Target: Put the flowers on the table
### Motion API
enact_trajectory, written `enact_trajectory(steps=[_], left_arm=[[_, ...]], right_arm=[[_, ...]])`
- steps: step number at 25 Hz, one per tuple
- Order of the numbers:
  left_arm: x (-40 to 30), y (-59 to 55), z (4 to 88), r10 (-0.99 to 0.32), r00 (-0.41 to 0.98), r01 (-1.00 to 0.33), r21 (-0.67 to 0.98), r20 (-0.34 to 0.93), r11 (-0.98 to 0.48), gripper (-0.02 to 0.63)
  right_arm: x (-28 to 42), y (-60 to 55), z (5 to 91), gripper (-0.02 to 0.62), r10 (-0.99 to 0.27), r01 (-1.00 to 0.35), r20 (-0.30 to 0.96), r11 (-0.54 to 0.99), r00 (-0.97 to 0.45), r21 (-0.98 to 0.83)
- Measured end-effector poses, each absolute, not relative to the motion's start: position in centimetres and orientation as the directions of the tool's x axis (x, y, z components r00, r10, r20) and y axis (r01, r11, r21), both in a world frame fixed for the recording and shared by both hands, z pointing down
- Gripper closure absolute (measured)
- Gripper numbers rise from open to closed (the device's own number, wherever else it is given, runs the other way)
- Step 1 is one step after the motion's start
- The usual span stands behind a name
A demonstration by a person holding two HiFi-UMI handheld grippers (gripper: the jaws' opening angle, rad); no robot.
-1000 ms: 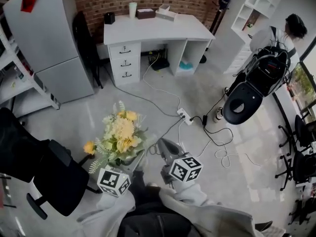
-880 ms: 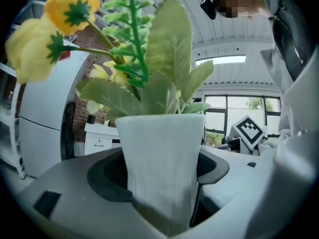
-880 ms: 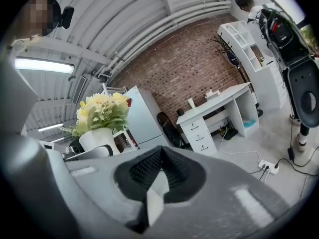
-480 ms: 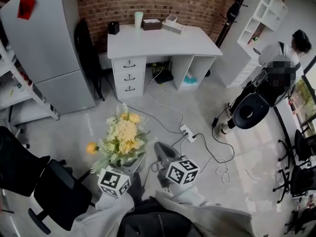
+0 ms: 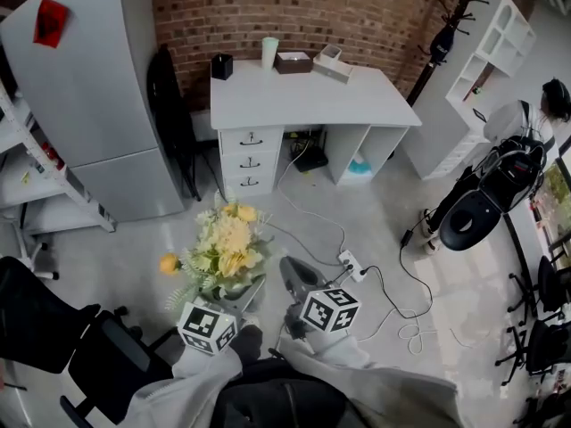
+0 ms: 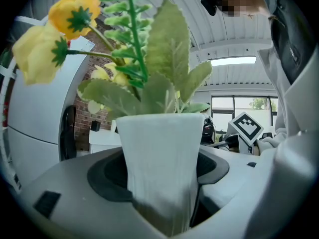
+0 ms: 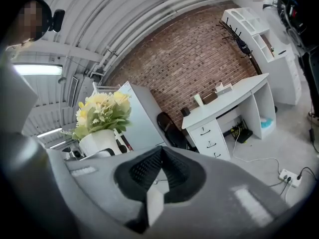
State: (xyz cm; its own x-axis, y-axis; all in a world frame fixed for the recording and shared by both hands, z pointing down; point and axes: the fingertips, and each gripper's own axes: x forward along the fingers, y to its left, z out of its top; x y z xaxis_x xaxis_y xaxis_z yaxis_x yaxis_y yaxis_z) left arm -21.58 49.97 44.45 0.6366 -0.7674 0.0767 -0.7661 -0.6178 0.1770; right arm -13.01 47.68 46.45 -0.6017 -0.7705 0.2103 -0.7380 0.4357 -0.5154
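Closing on the white three-drawer bench [image 5: 308,96] at twelve o'clock, the left tool [image 5: 234,294] grips the white vase of yellow flowers [image 6: 159,153]; right tool [image 7: 158,173] apparently closed, empty. Placing remains.

Cup [image 5: 269,52] and brown box [image 5: 293,61] on white desk [image 5: 303,96]

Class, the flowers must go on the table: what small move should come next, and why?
Probably carry the vase forward toward the white desk. The left gripper holds it upright, but a stretch of floor lies between it and the desk.
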Motion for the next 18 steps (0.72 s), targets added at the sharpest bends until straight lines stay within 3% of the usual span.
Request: enact_trajectory(steps=[18], left_arm=[[-26.6,40.5,45.8,-0.742,0.666,-0.740,0.201,0.080,-0.642,0.259]], right_arm=[[-17.9,38.2,47.9,0.595,-0.795,-0.753,0.221,0.387,-0.565,-0.532]])
